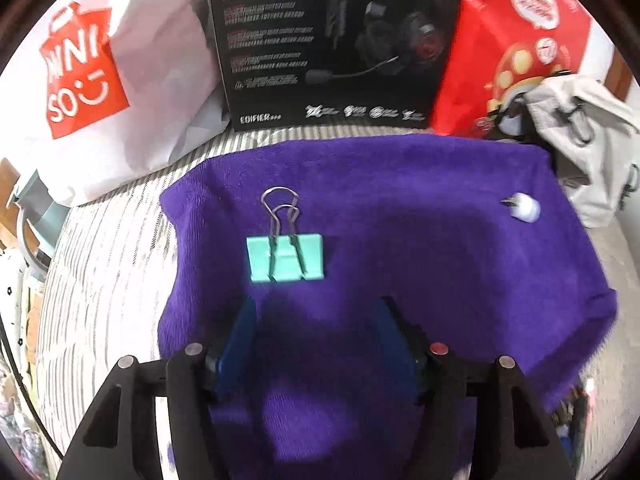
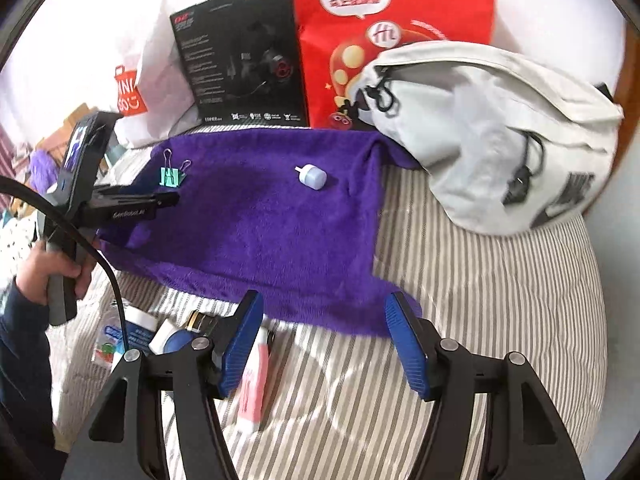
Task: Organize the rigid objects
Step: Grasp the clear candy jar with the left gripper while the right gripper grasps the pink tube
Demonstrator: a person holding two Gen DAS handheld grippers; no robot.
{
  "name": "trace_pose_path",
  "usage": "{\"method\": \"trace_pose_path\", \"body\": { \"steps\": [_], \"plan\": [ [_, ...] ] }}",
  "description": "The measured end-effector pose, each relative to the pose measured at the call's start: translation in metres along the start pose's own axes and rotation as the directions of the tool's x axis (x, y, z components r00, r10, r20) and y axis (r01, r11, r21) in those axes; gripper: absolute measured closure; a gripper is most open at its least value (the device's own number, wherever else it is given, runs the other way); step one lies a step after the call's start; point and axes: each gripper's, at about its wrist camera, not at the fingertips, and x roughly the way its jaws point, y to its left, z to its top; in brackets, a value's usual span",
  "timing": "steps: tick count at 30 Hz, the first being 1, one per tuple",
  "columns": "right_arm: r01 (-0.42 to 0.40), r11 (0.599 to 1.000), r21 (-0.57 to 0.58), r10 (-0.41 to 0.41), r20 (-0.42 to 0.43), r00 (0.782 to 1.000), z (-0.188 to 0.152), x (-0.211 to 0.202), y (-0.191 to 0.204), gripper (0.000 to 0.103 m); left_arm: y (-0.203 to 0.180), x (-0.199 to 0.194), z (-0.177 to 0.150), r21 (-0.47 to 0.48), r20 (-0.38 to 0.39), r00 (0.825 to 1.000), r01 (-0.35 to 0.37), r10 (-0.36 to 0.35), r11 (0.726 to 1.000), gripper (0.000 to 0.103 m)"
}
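A teal binder clip (image 1: 285,258) with wire handles lies on a purple towel (image 1: 420,280), just ahead of my left gripper (image 1: 316,314), which stands open and empty. A small white bulb-like piece (image 1: 526,207) rests near the towel's far right. From the right wrist camera, the binder clip (image 2: 172,177) sits at the towel's (image 2: 260,232) far left, in front of my left gripper (image 2: 172,199), and the white piece (image 2: 313,176) lies mid-towel. My right gripper (image 2: 324,308) hangs open over the towel's near edge, holding nothing.
A black headset box (image 2: 244,64), a red bag (image 2: 384,32), a white shopping bag (image 1: 104,80) and a grey drawstring bag (image 2: 500,132) line the back of the striped bed (image 2: 480,300). Several small items, a pink tube (image 2: 254,388) among them, lie at the near left. A hand (image 2: 48,268) holds the left tool.
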Motion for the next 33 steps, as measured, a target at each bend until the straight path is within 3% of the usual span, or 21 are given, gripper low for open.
{"method": "trace_pose_path", "body": {
  "steps": [2,5,13,17,21,28,33],
  "plan": [
    [0.003,1.000,0.018,-0.003,0.013,1.000,-0.007,-0.009,-0.002,0.027,-0.001,-0.016,-0.008,0.004,0.008,1.000,-0.013,0.013,1.000,0.027],
    [0.004,0.998,0.057,-0.006,0.029,1.000,-0.017,-0.021,-0.004,0.017,-0.002,-0.046,-0.028,-0.008,0.038,0.999,-0.020,0.021,1.000,0.022],
    [0.026,0.991,0.130,-0.027,0.011,1.000,-0.045,-0.029,0.004,0.007,-0.010,-0.090,-0.094,-0.055,0.003,0.996,0.092,-0.092,0.994,0.018],
    [0.022,0.989,0.144,-0.023,0.002,1.000,-0.058,-0.031,0.012,0.005,-0.016,-0.089,-0.118,-0.046,-0.043,0.997,0.070,-0.072,0.996,0.018],
    [0.016,0.991,0.130,-0.015,-0.009,1.000,-0.066,-0.034,0.022,0.005,-0.022,-0.078,-0.135,-0.053,-0.091,0.991,0.090,-0.095,0.995,0.018],
    [0.019,0.994,0.112,-0.018,-0.012,1.000,-0.076,-0.041,0.032,0.005,-0.031,-0.070,-0.142,0.028,-0.096,0.995,-0.002,0.004,1.000,0.016],
    [0.033,0.992,0.119,-0.031,-0.019,0.999,-0.080,-0.036,0.029,0.005,-0.030,-0.065,-0.139,0.031,-0.077,0.997,-0.003,0.006,1.000,0.017]
  ]
}}
